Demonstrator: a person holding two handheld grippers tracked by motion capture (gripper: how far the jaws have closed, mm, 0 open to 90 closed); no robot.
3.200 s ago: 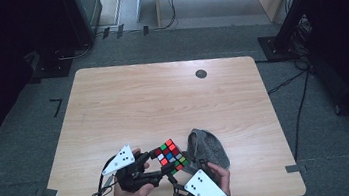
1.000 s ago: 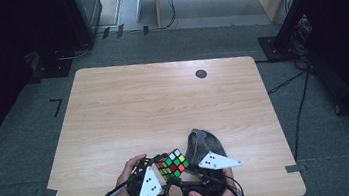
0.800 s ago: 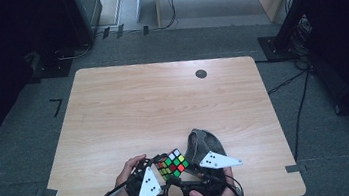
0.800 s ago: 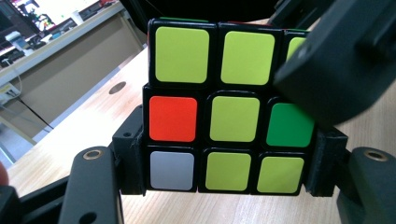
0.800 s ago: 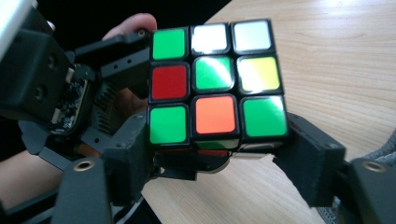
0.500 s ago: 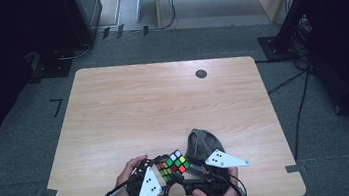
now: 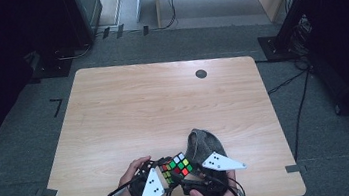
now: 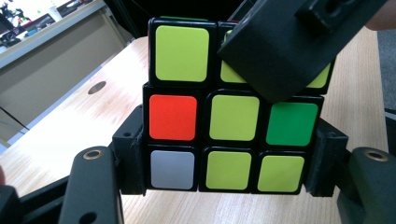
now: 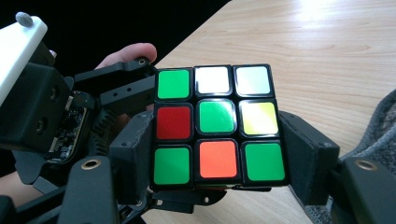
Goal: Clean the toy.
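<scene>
At table's near edge, both grippers clamp one glossy cube (image 7: 175, 167): left gripper (image 8: 224, 186) w/ jaws on bottom layer, right gripper (image 9: 215, 163) on its sides. Soft grey cloth (image 7: 207, 144) lies just beside, on wood-grain table (image 7: 163, 104).

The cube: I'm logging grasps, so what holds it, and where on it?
Both grippers hold the puzzle cube. The left gripper clamps its bottom layer from two opposite sides; the right gripper clamps the sides of its lower two layers.

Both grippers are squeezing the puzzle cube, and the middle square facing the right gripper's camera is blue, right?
Not quite: that middle square is green, as the right gripper view shows. Both the left gripper and the right gripper do clamp the puzzle cube.
</scene>
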